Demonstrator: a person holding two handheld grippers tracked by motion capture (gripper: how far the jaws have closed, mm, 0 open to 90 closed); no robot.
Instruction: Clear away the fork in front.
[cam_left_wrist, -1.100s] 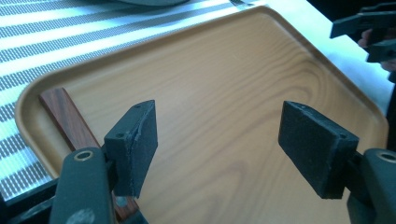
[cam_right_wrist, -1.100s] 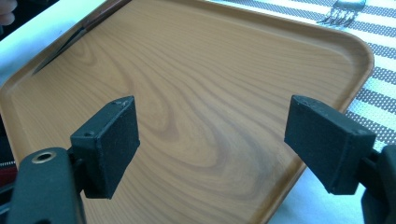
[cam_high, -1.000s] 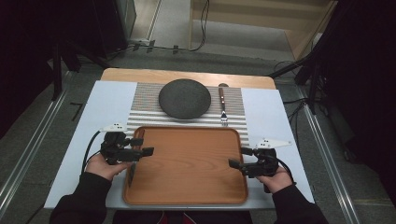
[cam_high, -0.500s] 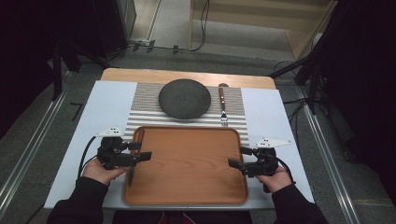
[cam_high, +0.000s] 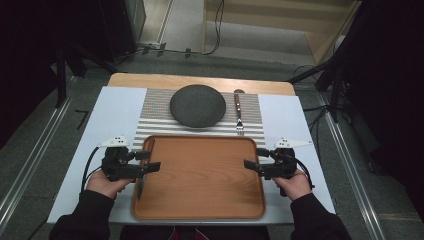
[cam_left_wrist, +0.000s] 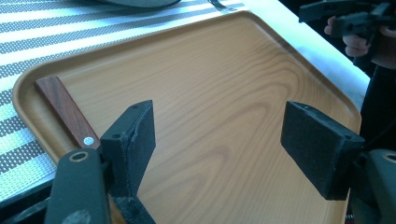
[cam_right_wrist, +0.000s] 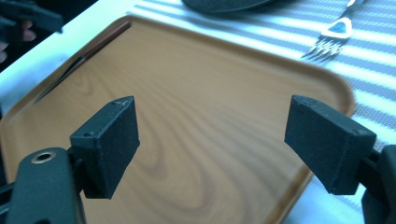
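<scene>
- Now we hold both grippers over the rectangular wooden tray (cam_high: 200, 180), our landmark: the left gripper (cam_high: 152, 161) at its left edge, the right gripper (cam_high: 248, 162) at its right.
- Both pairs of jaws stand wide open, gripping nothing; the left's have just been opening.
- A wood-handled knife (cam_left_wrist: 65, 109) lies inside the tray's left rim, seemingly just set down.
- Beyond the tray sit a dark round plate (cam_high: 197, 105) and a fork (cam_high: 239, 112).
- We read no writing.
</scene>
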